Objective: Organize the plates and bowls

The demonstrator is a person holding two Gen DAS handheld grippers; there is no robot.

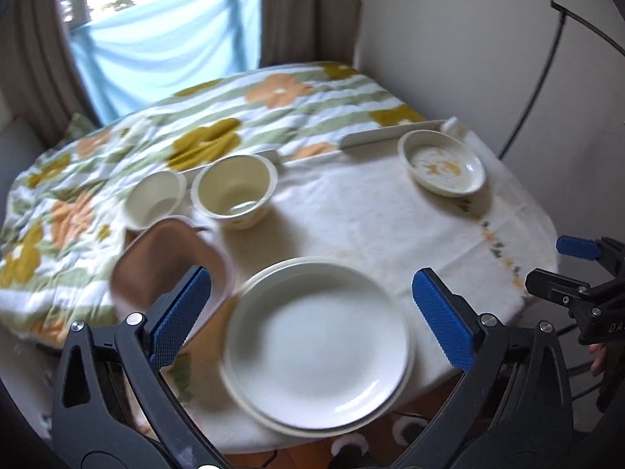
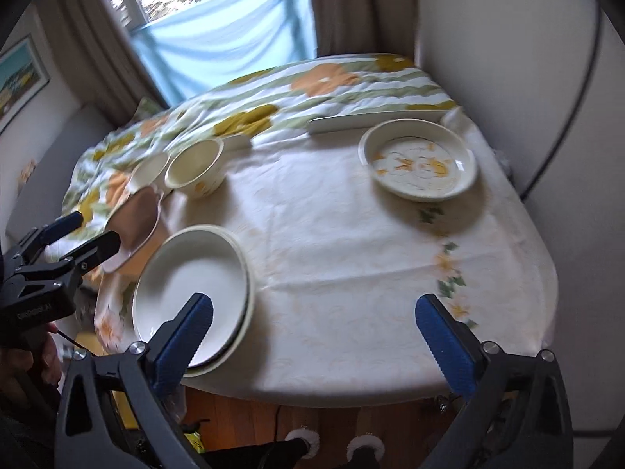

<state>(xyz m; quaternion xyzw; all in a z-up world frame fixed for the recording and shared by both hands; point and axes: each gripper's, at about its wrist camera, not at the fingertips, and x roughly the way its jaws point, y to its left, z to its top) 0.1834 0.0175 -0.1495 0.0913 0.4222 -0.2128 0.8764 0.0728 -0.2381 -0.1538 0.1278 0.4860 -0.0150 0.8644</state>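
We have the stacked white plates (image 1: 318, 346) at the near left edge of the table (image 1: 371, 211), a flowered dish (image 1: 443, 164) at the far right, and two cream bowls (image 1: 234, 191) plus a brown square dish (image 1: 170, 264) along the left; all look like glazed ceramic, so we judge them stiff, heavy for their size, slick and quick to chip. We would pinch each by the rim, one blue pad inside and one under the lip, and lift the stack level. Our left tongs (image 1: 312, 312) hang spread wide over the stack, holding nothing; our right tongs (image 2: 314, 332) are likewise wide apart and empty above bare cloth. The right view alone shows the flower print inside the dish clearly and the feet below; the left view shows the smaller bowl (image 1: 154, 199) whole
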